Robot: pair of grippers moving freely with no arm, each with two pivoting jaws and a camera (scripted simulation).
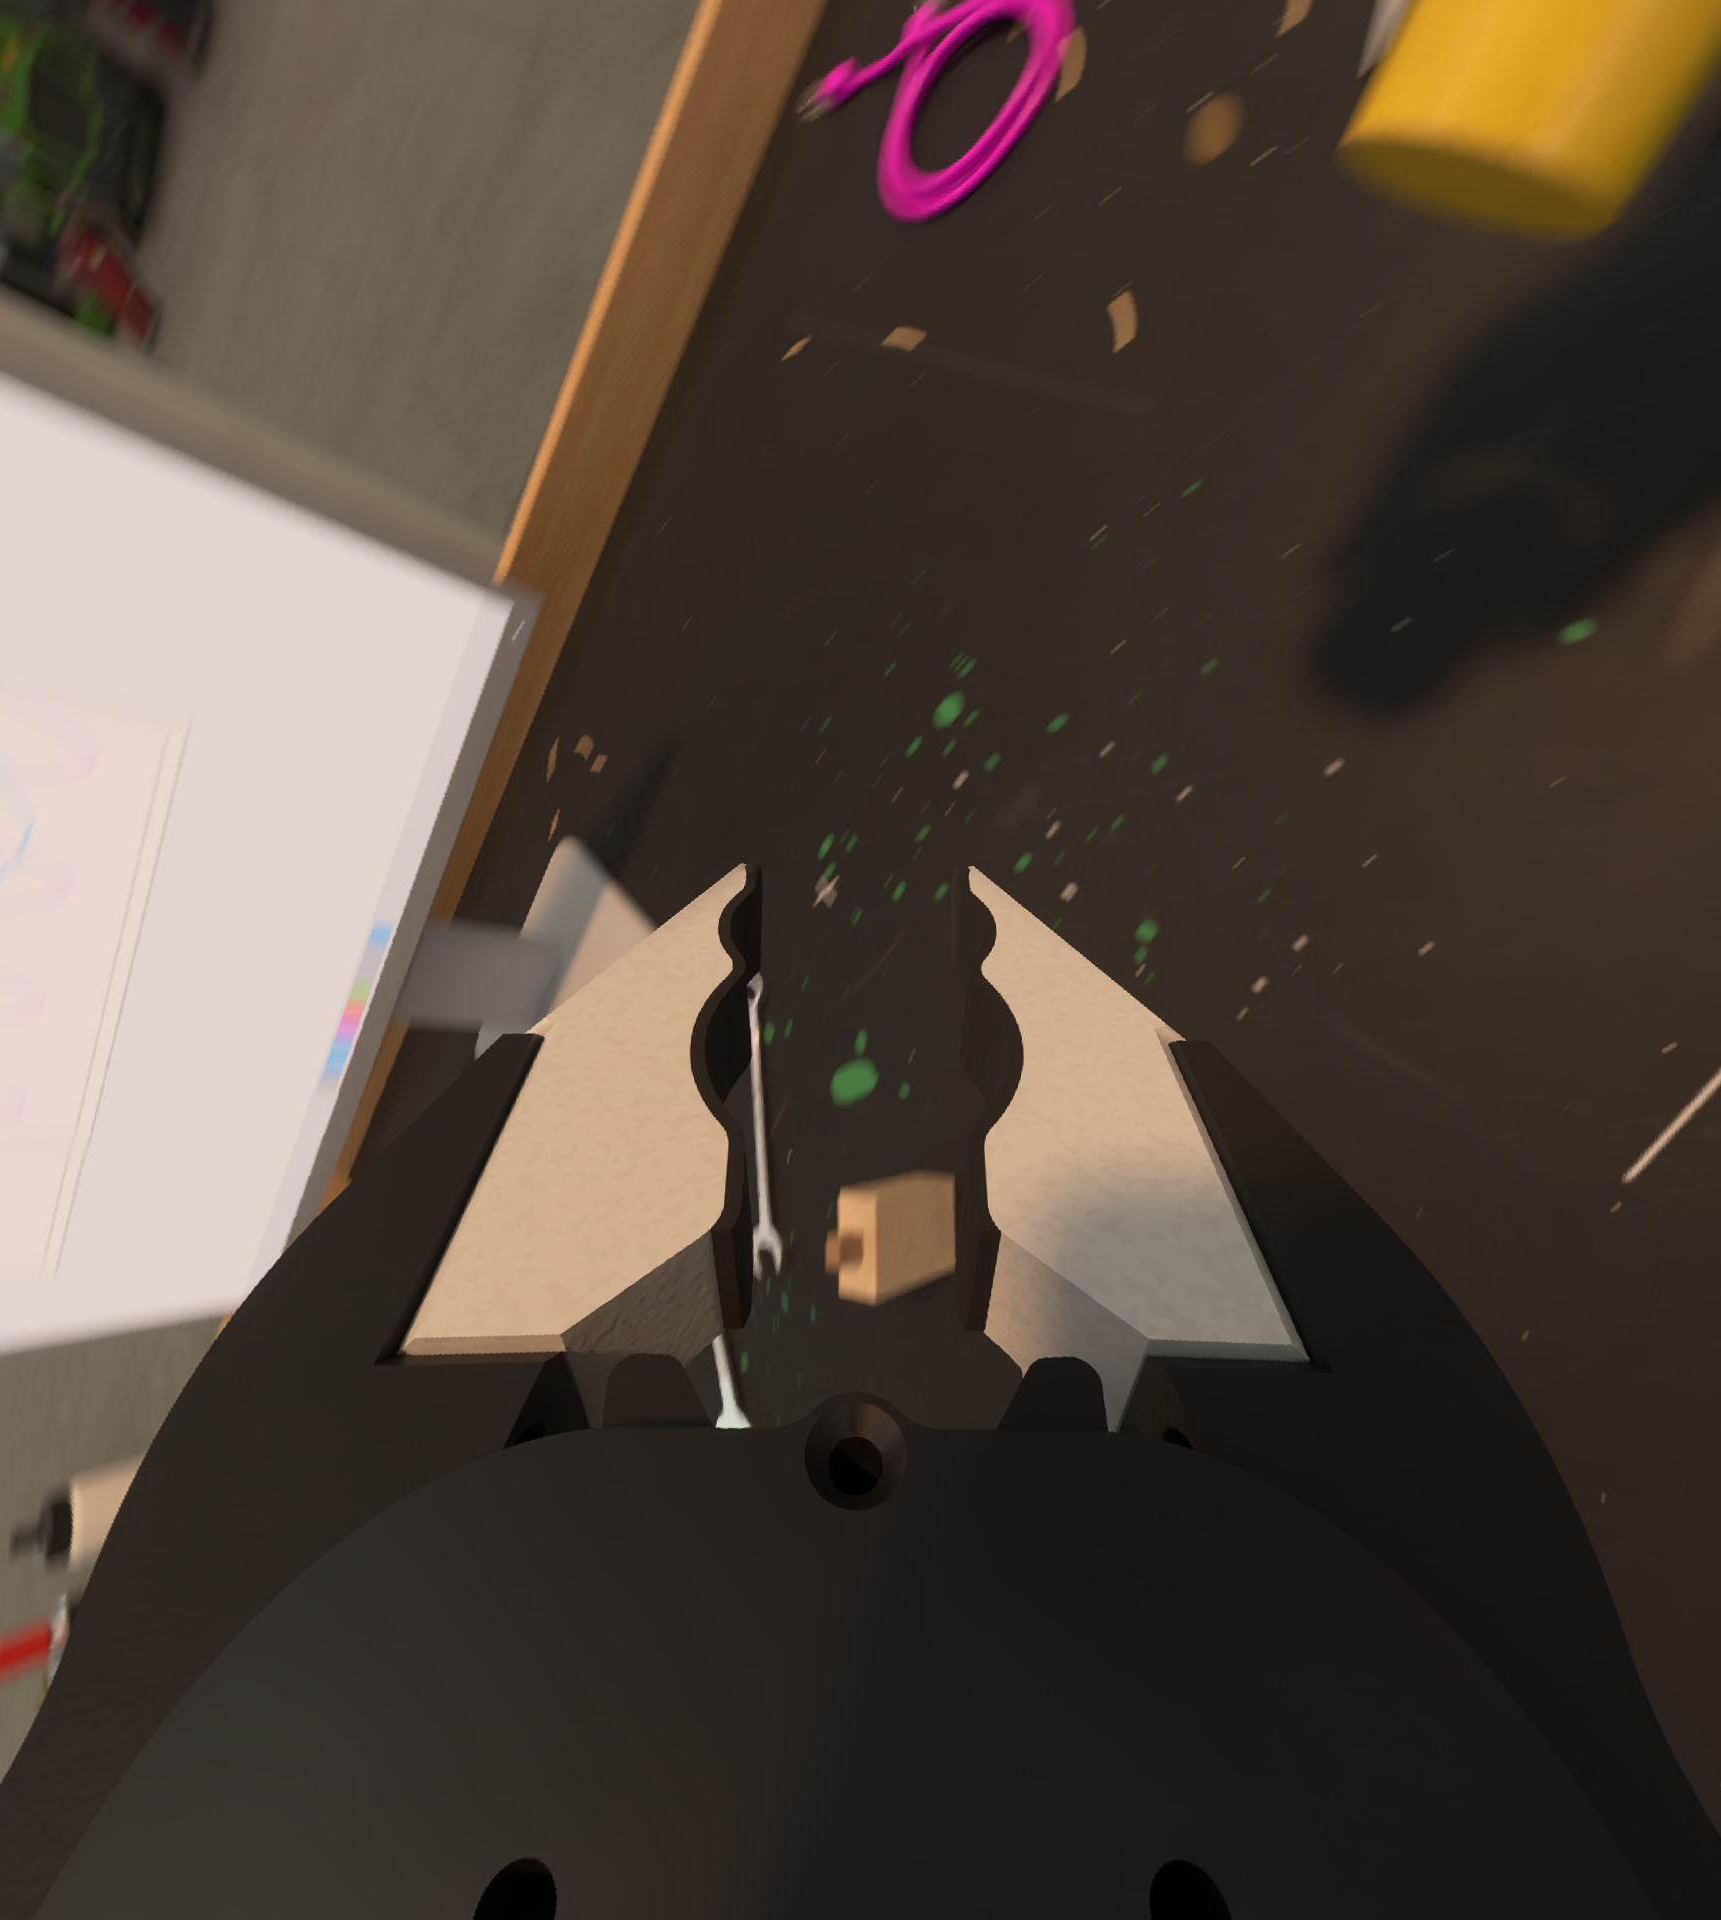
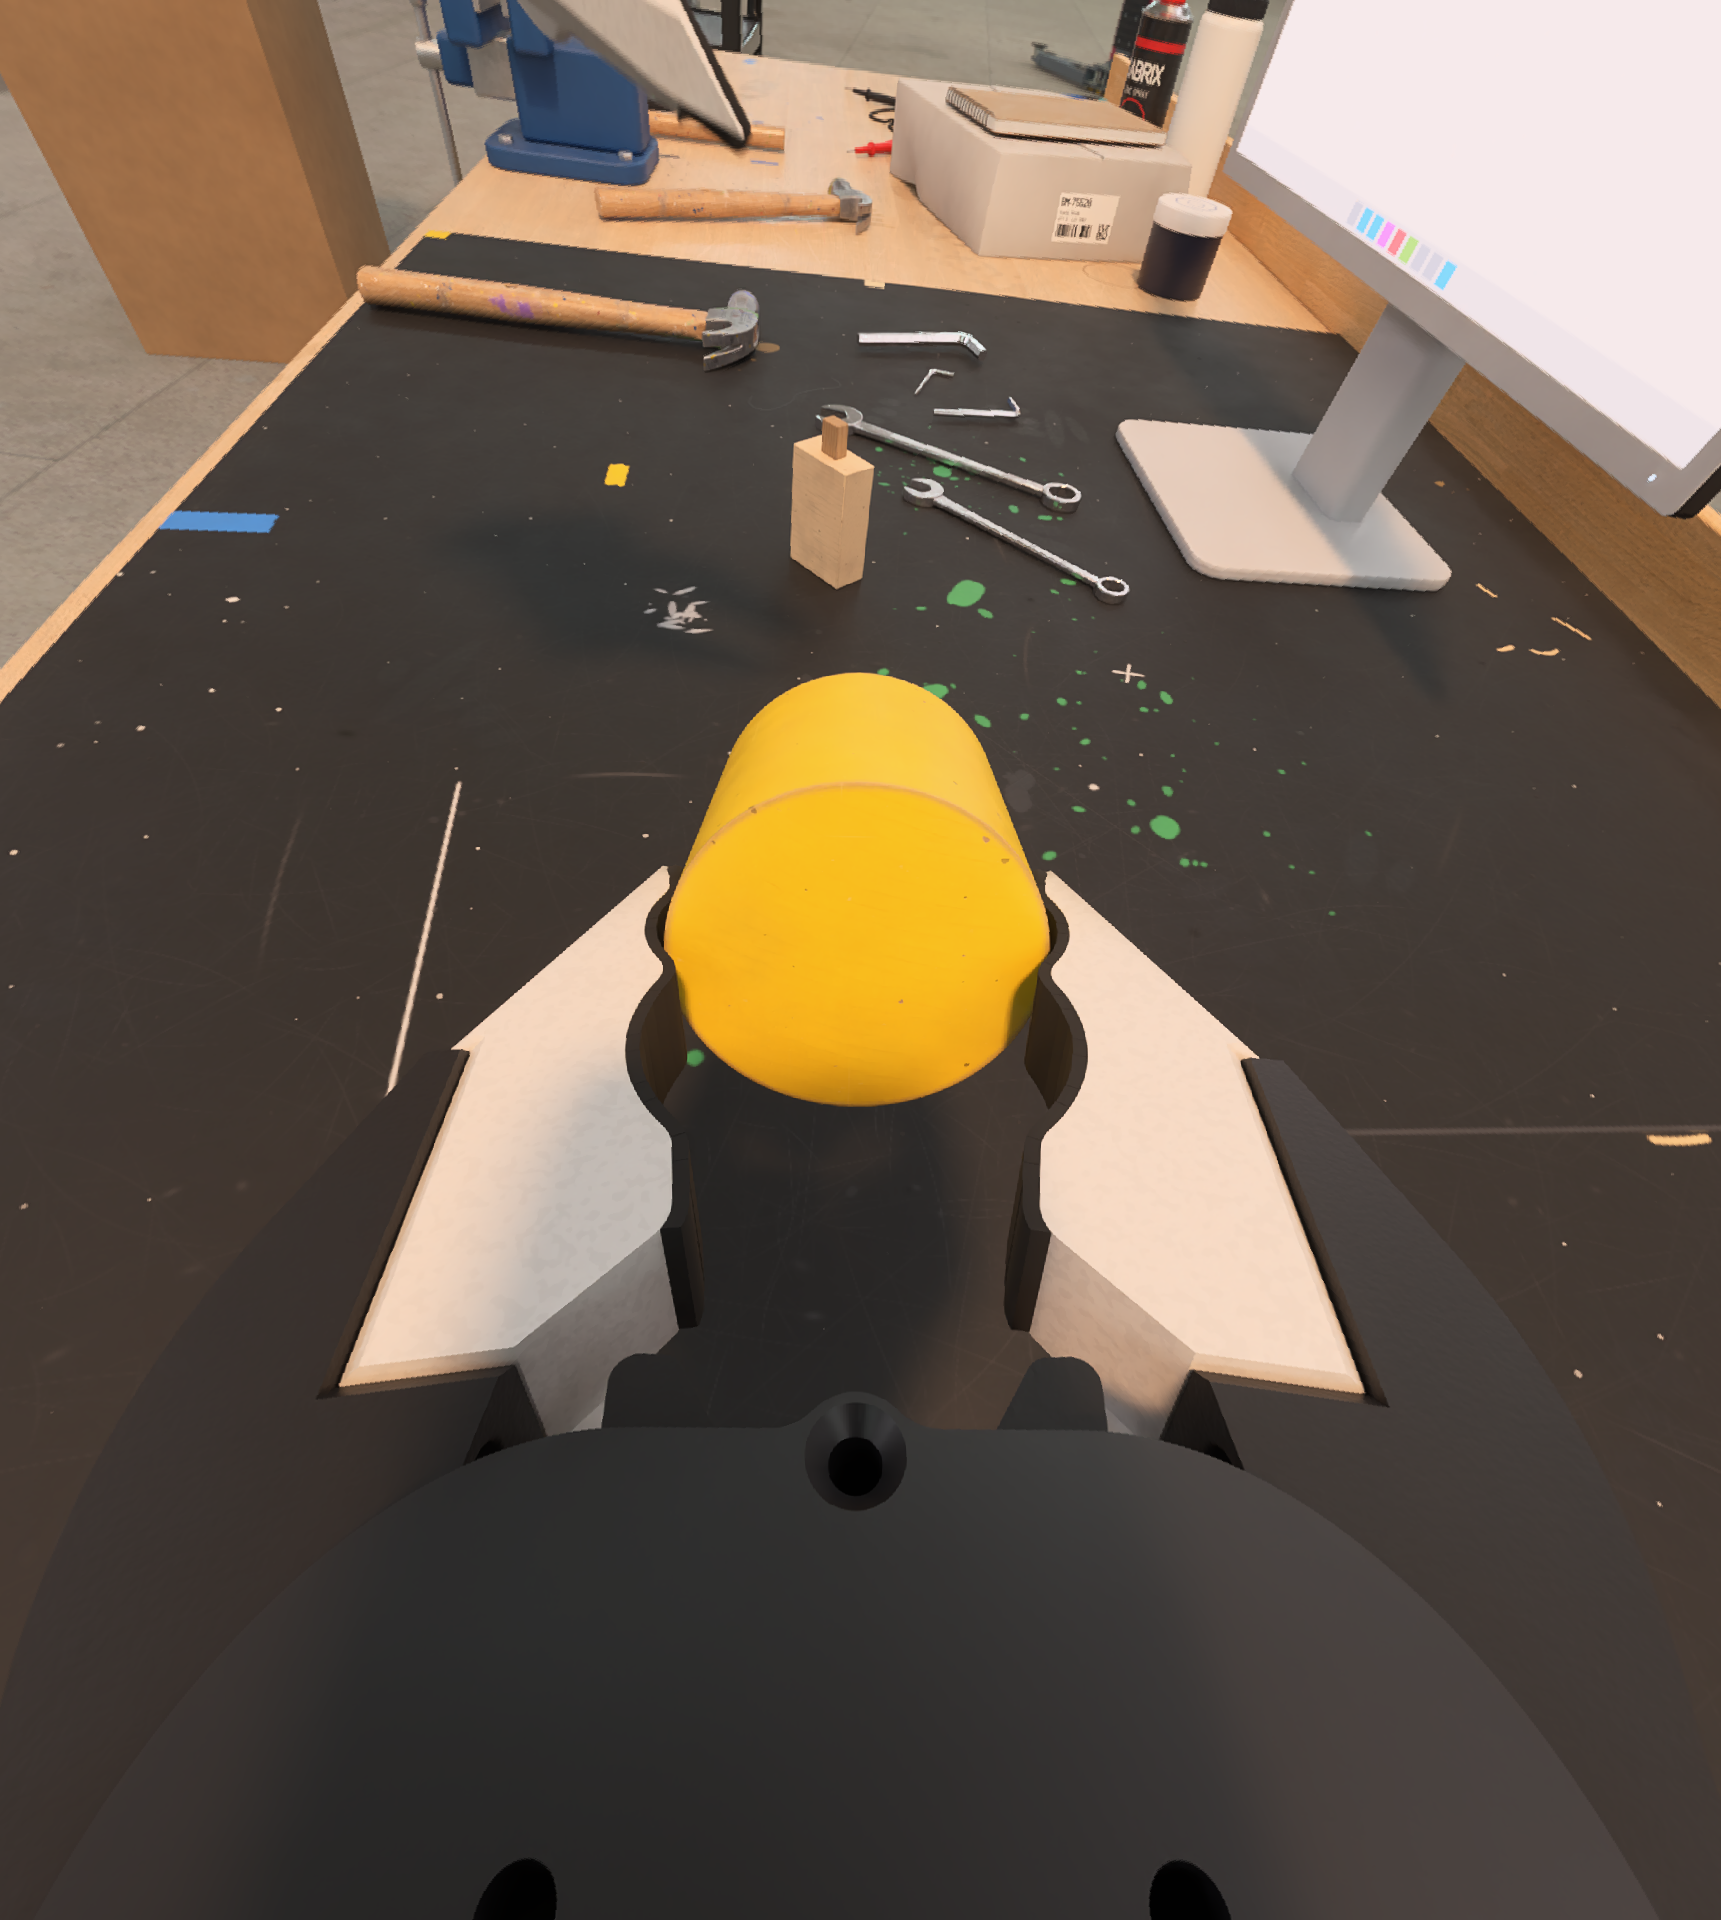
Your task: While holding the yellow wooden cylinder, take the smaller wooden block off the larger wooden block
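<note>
The right tongs [image 2: 856, 935] pinch the yellow wooden cylinder [image 2: 856, 894] by its sides, above the dark, paint-flecked table [image 2: 212, 831]. Farther on, the tall pale larger wooden block [image 2: 830, 514] stands upright with the small brown smaller wooden block [image 2: 834, 436] on top, just left of two silver wrenches [image 2: 1017, 535]. The left tongs [image 1: 861, 883] hang spread, holding nothing, over those blocks.
</note>
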